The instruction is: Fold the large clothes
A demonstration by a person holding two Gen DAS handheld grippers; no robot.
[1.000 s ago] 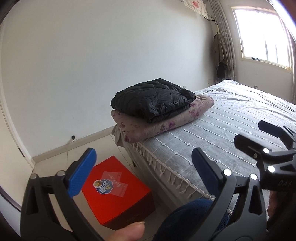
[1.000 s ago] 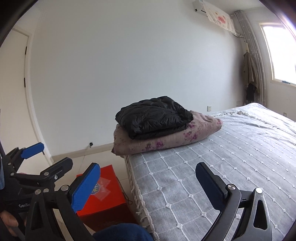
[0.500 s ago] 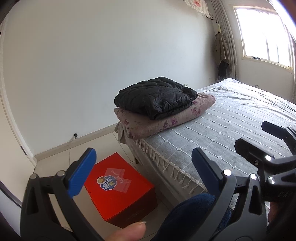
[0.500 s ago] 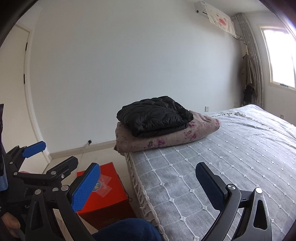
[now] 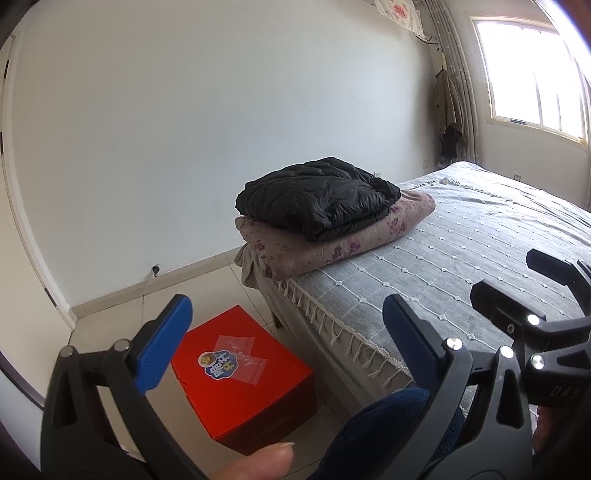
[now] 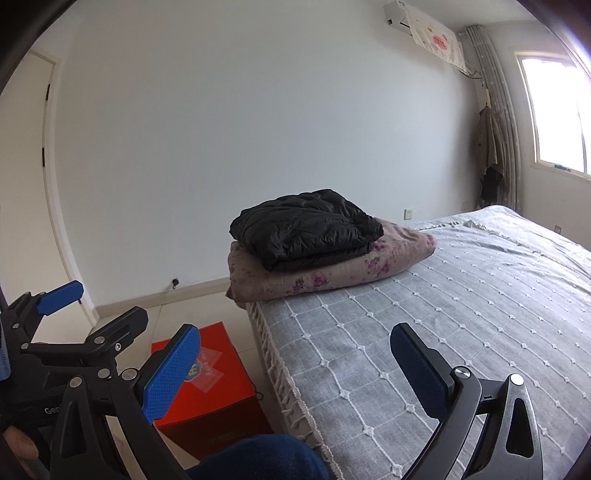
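Jacket [image 5: 317,197] lies folded on bed; both grippers' fingers [image 5: 164,349] spread wide, empty.

Home bedroom: bed [image 6: 461,314] with grey coverlet, curtained window [image 6: 554,110], wall air conditioner [image 6: 397,13].

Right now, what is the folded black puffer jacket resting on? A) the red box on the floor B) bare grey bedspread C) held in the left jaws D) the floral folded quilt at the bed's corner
D: the black puffer jacket lies folded on top of the floral quilt, which sits on the corner of the bed; both grippers are open and empty.
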